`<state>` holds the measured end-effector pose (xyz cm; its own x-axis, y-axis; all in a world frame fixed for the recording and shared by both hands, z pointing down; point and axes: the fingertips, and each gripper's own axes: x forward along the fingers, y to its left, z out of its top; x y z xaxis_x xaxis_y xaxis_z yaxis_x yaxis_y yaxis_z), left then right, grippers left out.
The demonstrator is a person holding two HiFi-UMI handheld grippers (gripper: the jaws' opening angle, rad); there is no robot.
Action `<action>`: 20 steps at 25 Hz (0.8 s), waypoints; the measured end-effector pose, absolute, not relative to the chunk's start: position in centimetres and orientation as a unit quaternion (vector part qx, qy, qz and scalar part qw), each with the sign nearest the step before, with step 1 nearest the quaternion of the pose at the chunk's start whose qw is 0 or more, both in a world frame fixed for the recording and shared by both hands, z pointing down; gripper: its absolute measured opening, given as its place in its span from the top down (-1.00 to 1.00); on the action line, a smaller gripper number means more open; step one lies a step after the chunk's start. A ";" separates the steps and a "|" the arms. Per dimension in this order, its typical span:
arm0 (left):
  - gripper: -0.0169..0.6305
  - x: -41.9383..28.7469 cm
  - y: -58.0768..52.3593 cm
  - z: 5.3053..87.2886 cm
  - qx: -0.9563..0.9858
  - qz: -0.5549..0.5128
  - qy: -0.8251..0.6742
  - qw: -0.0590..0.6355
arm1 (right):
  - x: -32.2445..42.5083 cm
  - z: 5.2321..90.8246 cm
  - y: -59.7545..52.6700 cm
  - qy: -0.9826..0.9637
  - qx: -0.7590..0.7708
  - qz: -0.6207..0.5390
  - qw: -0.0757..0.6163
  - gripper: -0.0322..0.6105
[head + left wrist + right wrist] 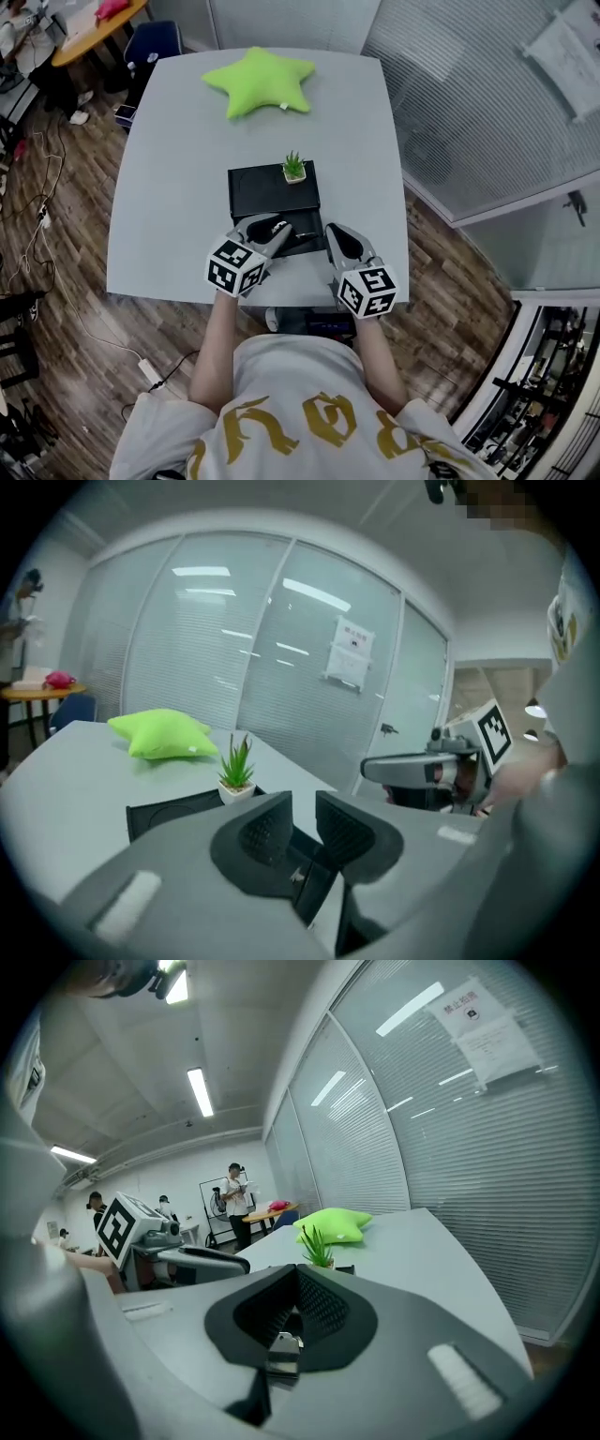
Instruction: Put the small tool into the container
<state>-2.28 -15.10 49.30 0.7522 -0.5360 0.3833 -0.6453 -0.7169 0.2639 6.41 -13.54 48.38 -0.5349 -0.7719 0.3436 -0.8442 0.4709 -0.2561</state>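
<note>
Glass-walled office, and in front of you a pale grey desk (169, 187). A lime star-shaped cushion (261, 82) lies at its far edge. The shallow black container (258, 192), with a small potted plant (294, 169) on it, sits toward the near edge. Your left gripper (302, 822) is slightly parted and holds nothing; your right gripper (298, 1283) is closed and empty. The task looks barely begun. I can't make out the small tool.

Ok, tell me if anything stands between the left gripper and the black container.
Nothing visible does. The left gripper, jaws apart and empty, is right at the near edge of the black container. The small potted plant stands at its far right corner, out of the way. I cannot make out the small tool.
</note>
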 end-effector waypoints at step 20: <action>0.95 -8.0 -10.2 43.5 0.867 0.040 -0.454 0.201 | 6.8 42.5 -7.7 -0.855 0.502 0.119 0.060 0.83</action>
<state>-8.04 -10.16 43.53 0.5847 -0.7713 0.2512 -0.8032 -0.5070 0.3128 6.81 -7.71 42.53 -0.4895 -0.8436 0.2208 -0.8718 0.4684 -0.1431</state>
